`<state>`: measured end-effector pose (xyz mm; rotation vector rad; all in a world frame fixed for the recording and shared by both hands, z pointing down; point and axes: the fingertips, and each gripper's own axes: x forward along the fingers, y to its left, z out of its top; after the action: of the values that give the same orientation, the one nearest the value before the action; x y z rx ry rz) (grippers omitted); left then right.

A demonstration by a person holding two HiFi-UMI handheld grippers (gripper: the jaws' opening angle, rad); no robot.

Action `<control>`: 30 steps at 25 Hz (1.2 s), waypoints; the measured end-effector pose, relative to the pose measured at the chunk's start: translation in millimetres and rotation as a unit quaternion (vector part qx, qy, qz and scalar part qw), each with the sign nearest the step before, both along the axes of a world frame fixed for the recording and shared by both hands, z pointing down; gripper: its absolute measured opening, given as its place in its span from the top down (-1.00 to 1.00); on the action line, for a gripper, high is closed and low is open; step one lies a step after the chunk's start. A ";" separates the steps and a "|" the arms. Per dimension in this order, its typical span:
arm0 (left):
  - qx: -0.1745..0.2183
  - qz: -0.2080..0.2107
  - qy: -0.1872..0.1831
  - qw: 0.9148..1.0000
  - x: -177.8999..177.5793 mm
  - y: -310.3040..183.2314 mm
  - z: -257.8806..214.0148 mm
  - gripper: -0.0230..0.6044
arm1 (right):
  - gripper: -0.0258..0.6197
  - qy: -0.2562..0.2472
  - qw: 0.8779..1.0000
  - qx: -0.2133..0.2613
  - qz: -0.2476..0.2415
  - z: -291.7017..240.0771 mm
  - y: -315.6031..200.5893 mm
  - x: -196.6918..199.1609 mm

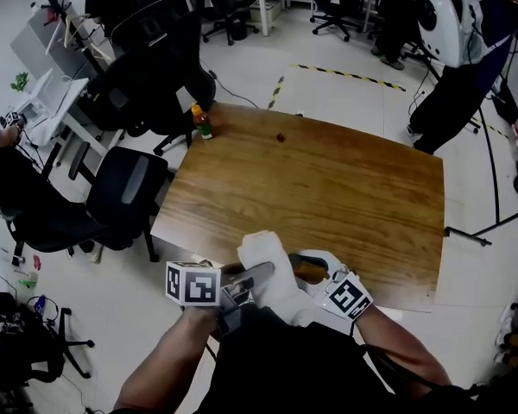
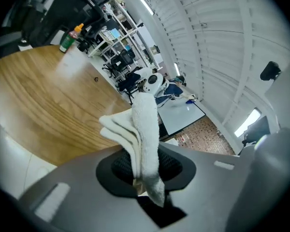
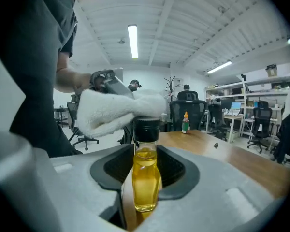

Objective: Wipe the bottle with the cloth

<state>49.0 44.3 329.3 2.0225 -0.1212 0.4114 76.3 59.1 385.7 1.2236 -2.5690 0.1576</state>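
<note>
A small clear bottle [image 3: 146,178] of yellow liquid with a black cap stands upright between the jaws of my right gripper [image 3: 145,195], which is shut on it. My left gripper [image 2: 147,180] is shut on a folded white cloth [image 2: 142,129]. In the right gripper view the cloth [image 3: 113,111] lies against the top of the bottle's cap. In the head view both grippers meet over the table's near edge. There the cloth [image 1: 268,270] covers most of the bottle [image 1: 311,270], between the left gripper [image 1: 242,290] and the right gripper [image 1: 326,279].
The wooden table [image 1: 328,188] carries a green bottle with an orange cap [image 1: 203,122] at its far left corner and a small dark object [image 1: 281,136] near the far edge. Black office chairs [image 1: 125,197] stand to the left. A person [image 1: 466,50] stands at the far right.
</note>
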 end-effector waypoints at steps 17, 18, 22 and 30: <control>-0.079 -0.187 0.056 0.978 -130.7 50.2 -1.4 0.61 | 0.15 0.039 0.999 -0.008 0.035 10.0 0.4 -3.3; -0.073 -0.180 0.056 0.979 -135.1 45.6 -2.7 0.61 | 0.14 0.042 0.998 -0.008 0.047 9.1 0.4 -3.0; 0.005 -0.126 0.042 0.991 -146.0 29.6 -7.2 0.60 | 0.14 0.046 0.990 -0.013 0.134 1.3 12.0 18.1; 0.149 0.027 0.038 0.988 -178.9 34.3 -22.6 0.60 | 0.87 -0.155 0.903 -0.091 0.390 -24.0 134.6 45.9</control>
<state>-129.9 78.5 306.7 2.3371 -0.0851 0.3666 122.2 193.7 361.7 2.2160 -2.0511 0.7916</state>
